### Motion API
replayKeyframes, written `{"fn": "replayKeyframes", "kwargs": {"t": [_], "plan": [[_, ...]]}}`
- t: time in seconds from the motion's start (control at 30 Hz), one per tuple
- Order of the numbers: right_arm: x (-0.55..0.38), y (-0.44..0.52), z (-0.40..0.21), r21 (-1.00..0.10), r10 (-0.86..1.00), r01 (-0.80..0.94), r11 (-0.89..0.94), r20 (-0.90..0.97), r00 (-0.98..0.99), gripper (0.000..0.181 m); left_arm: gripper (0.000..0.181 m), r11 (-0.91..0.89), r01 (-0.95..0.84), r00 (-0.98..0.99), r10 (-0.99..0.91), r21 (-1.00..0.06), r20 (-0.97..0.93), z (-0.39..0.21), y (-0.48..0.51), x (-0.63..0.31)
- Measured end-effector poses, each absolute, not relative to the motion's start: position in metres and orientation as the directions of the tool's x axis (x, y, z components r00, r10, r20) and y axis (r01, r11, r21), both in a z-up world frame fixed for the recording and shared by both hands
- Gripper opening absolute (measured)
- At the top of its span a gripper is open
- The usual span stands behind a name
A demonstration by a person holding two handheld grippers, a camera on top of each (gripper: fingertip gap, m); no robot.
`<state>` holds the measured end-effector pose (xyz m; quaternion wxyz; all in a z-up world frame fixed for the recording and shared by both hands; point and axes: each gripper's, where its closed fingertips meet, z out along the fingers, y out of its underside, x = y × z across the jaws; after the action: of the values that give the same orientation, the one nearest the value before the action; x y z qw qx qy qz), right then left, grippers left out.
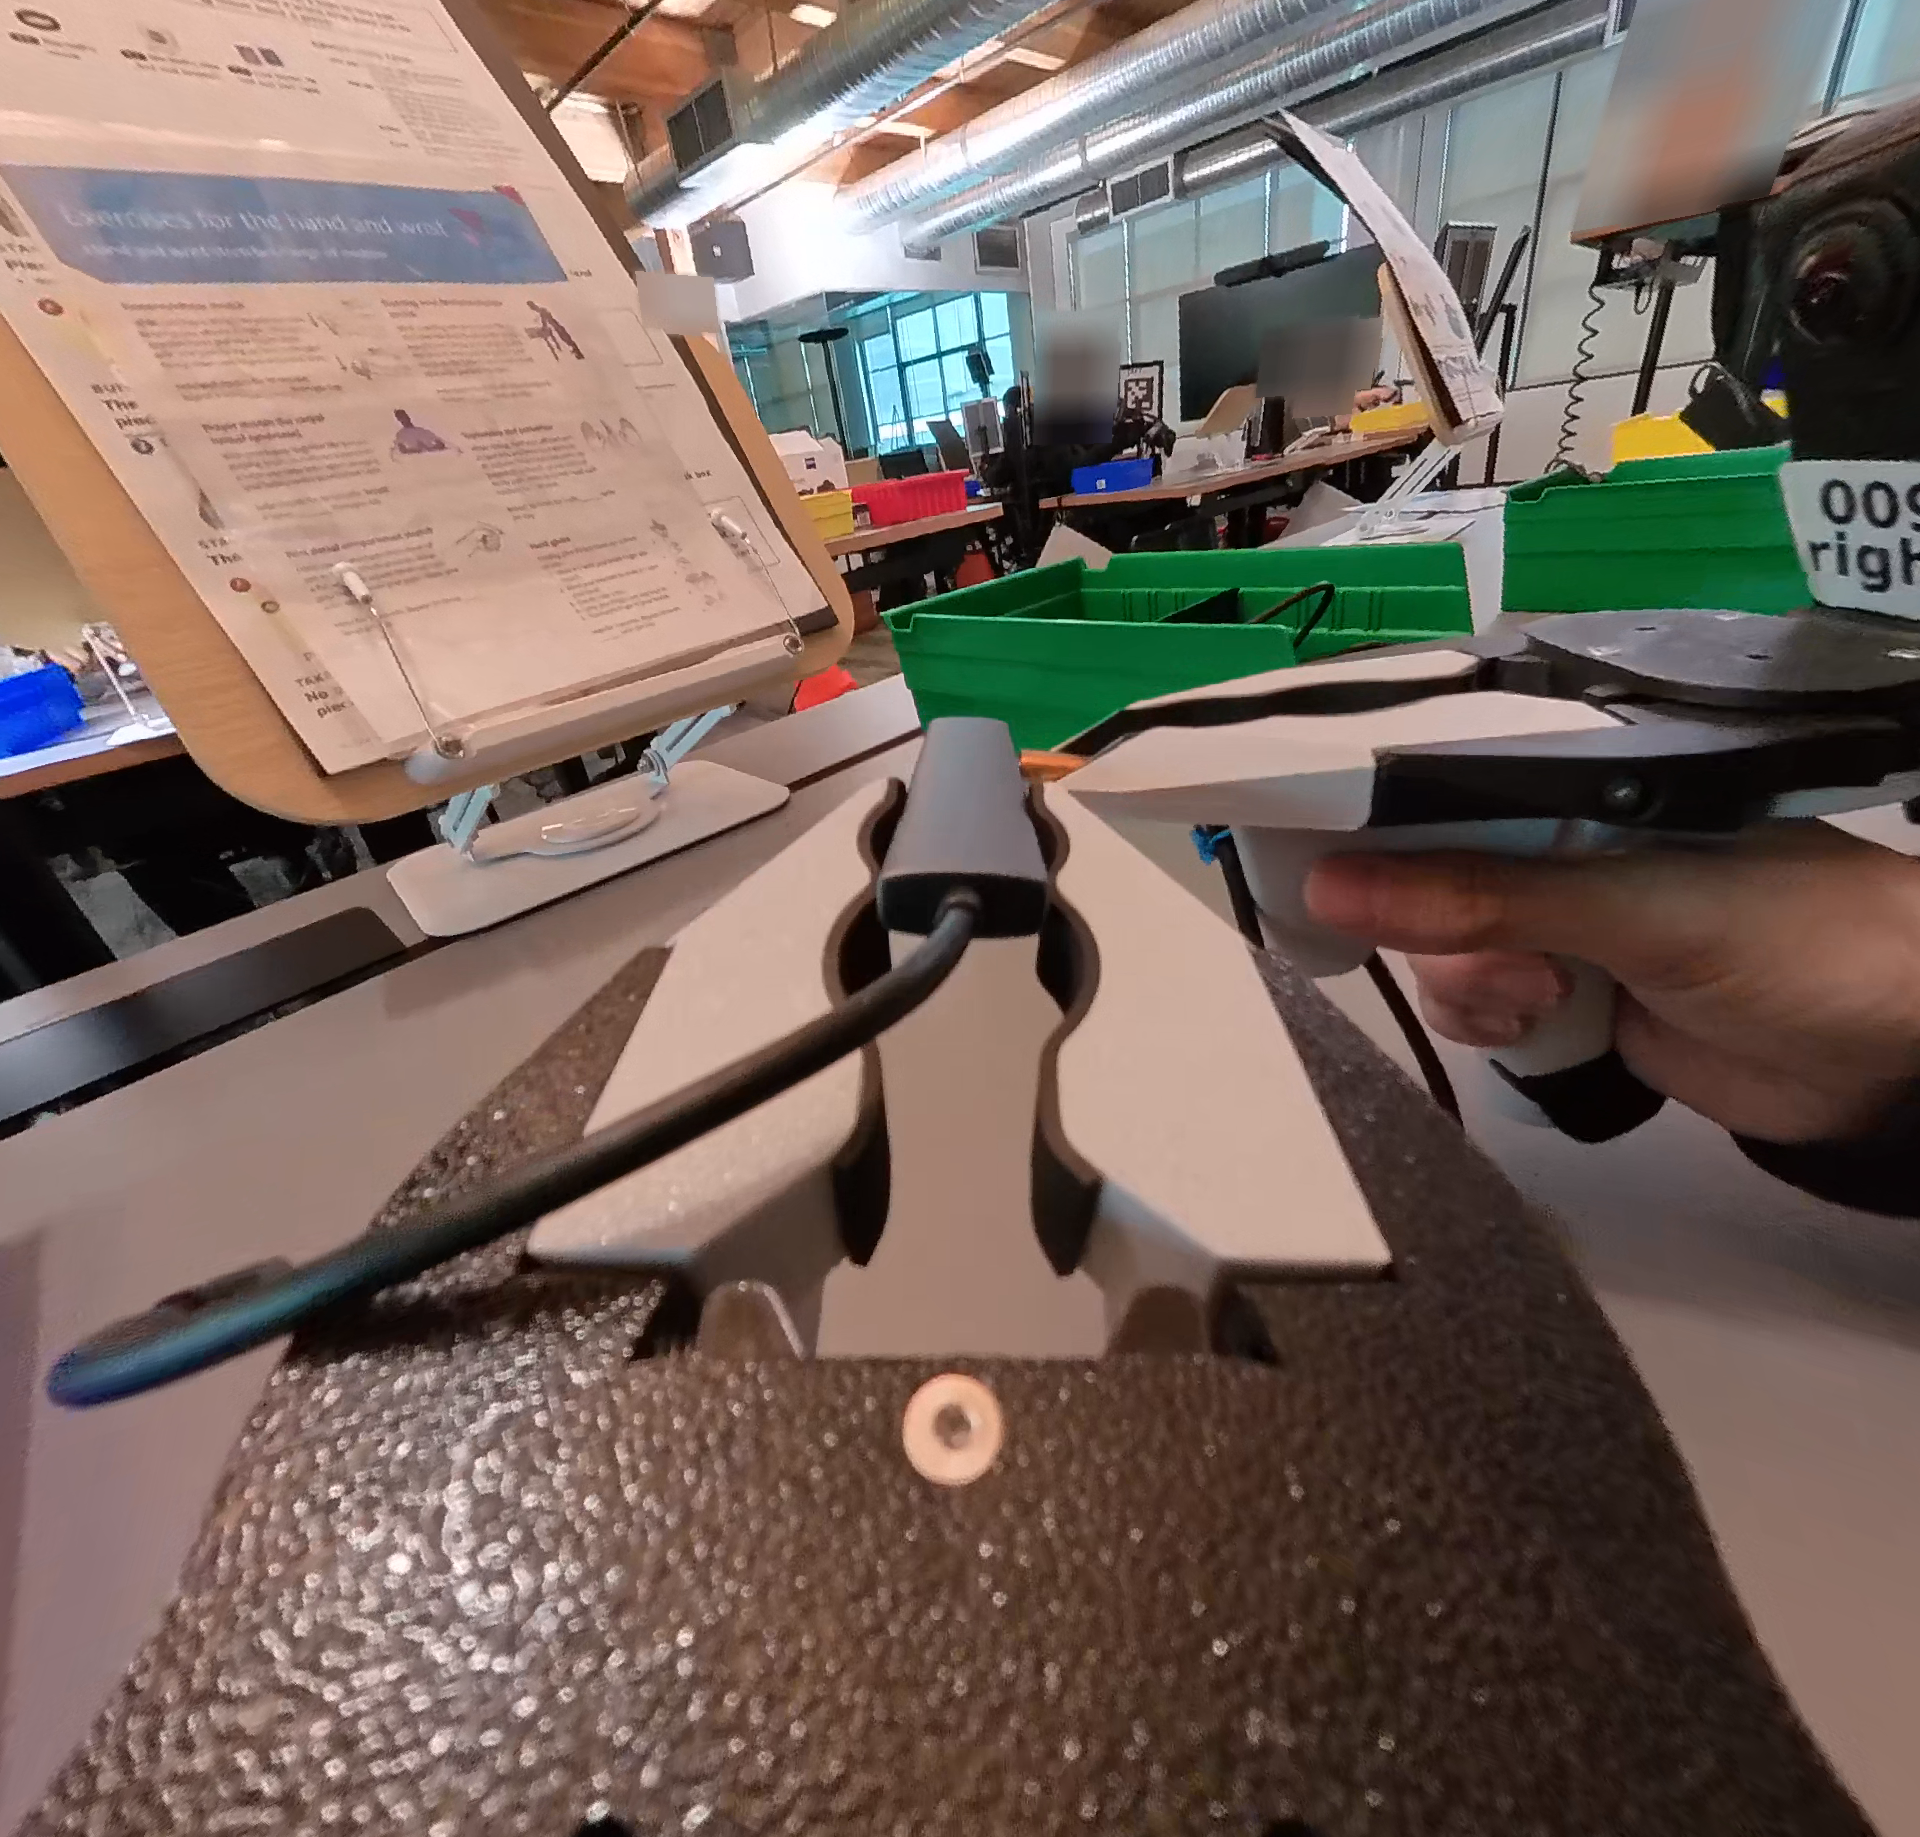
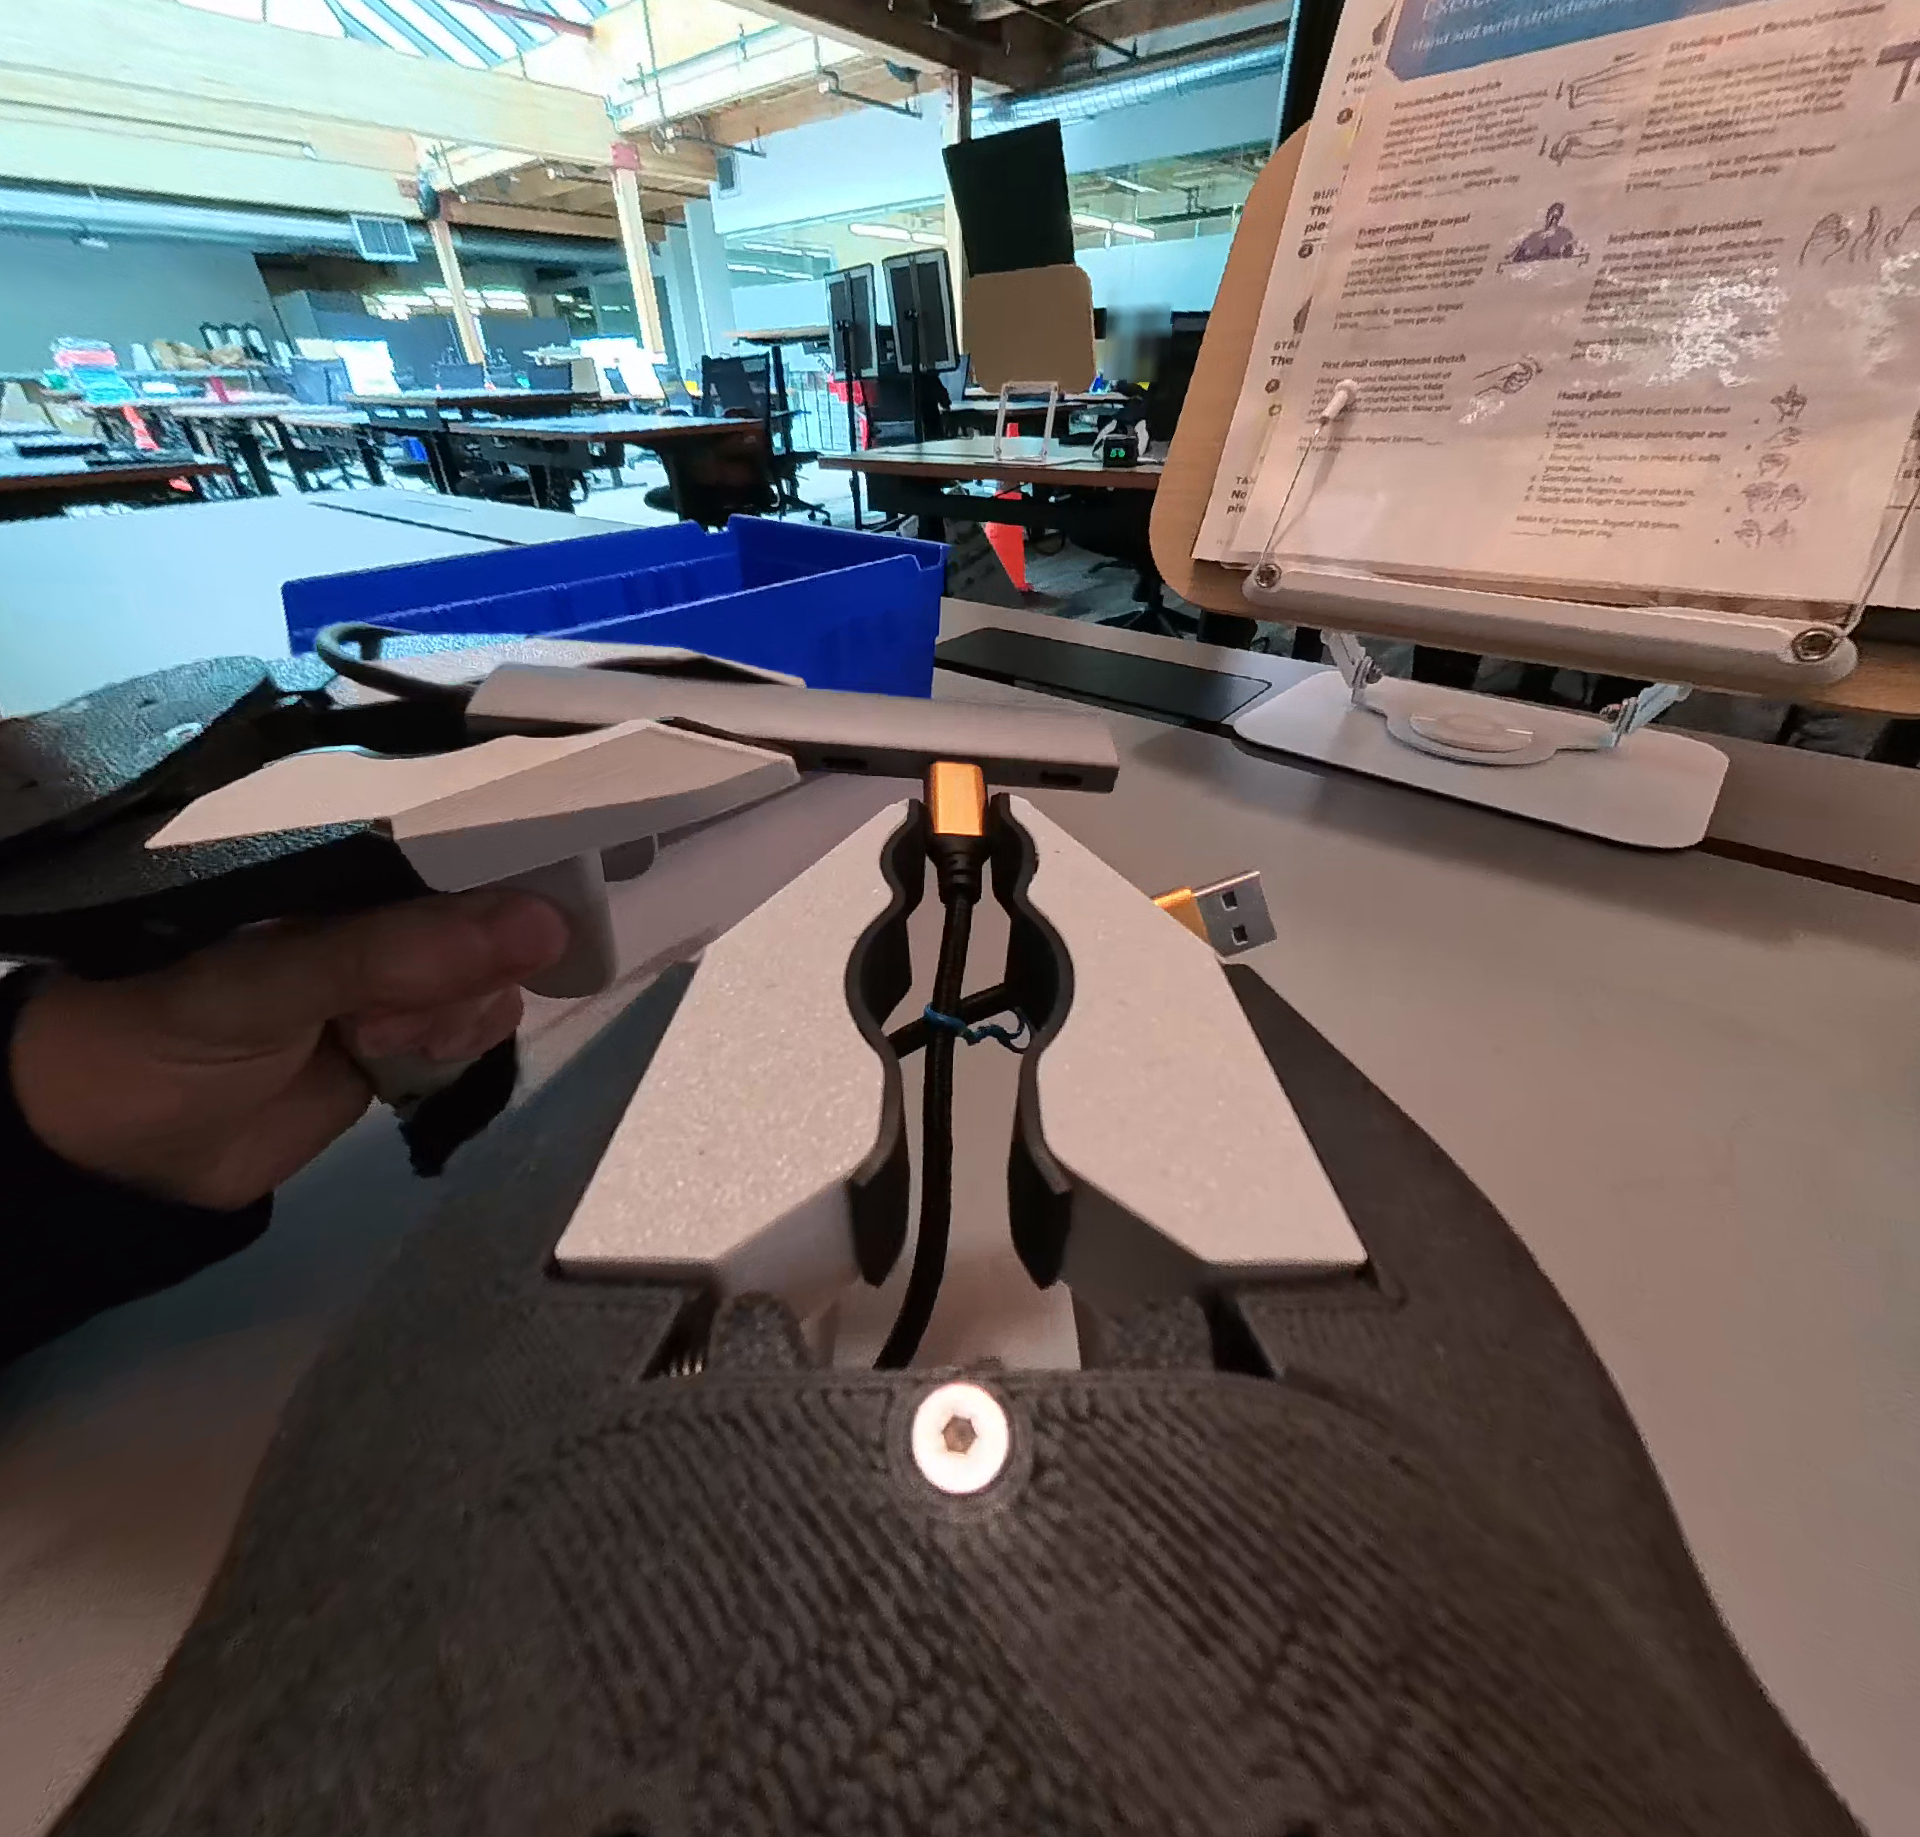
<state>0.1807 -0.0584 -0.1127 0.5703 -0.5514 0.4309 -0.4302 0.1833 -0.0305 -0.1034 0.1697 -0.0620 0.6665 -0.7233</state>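
Left tongs [image 1: 961, 831] pinch hub [image 2: 790, 712]; right tongs [image 2: 956, 831] pinch orange plug [image 2: 954, 798].

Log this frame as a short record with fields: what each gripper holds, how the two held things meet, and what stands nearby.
left gripper: shut on the grey hub, whose black lead trails back
right gripper: shut on the orange plug of a black braided cable
contact: plug tip meets the hub's side edge; how deep it sits cannot be told
loose end: orange USB plug, on or just above the table
nearby: blue bin, green bin, document stand
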Motion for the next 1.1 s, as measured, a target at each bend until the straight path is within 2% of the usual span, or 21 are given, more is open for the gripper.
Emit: {"fn": "replayKeyframes", "kwargs": {"t": [0.2, 0.43, 0.57, 1.1], "plan": [[0.18, -0.06, -0.119, -1.0, -0.963, -0.012, 0.014, -0.017, 0.267, 0.011, 0.021, -0.016, 0.124, -0.942, -0.318, -0.992, -0.112, -0.109, -0.032, 0.184], [0.177, -0.064, -0.126, -0.996, -0.952, -0.071, 0.057, -0.076, 0.295, 0.011, 0.022, 0.07, 0.219, -0.909, -0.348, -0.973, -0.23, -0.112, -0.036, 0.181], [0.174, -0.065, -0.127, -0.992, -0.943, -0.08, 0.098, -0.118, 0.311, 0.011, 0.022, 0.076, 0.237, -0.905, -0.345, -0.969, -0.248, -0.112, -0.038, 0.178], [0.151, -0.071, -0.121, -0.993, -0.925, -0.098, 0.063, -0.095, 0.367, 0.012, 0.022, 0.065, 0.32, -0.889, -0.324, -0.945, -0.323, -0.104, -0.046, 0.156]]}}
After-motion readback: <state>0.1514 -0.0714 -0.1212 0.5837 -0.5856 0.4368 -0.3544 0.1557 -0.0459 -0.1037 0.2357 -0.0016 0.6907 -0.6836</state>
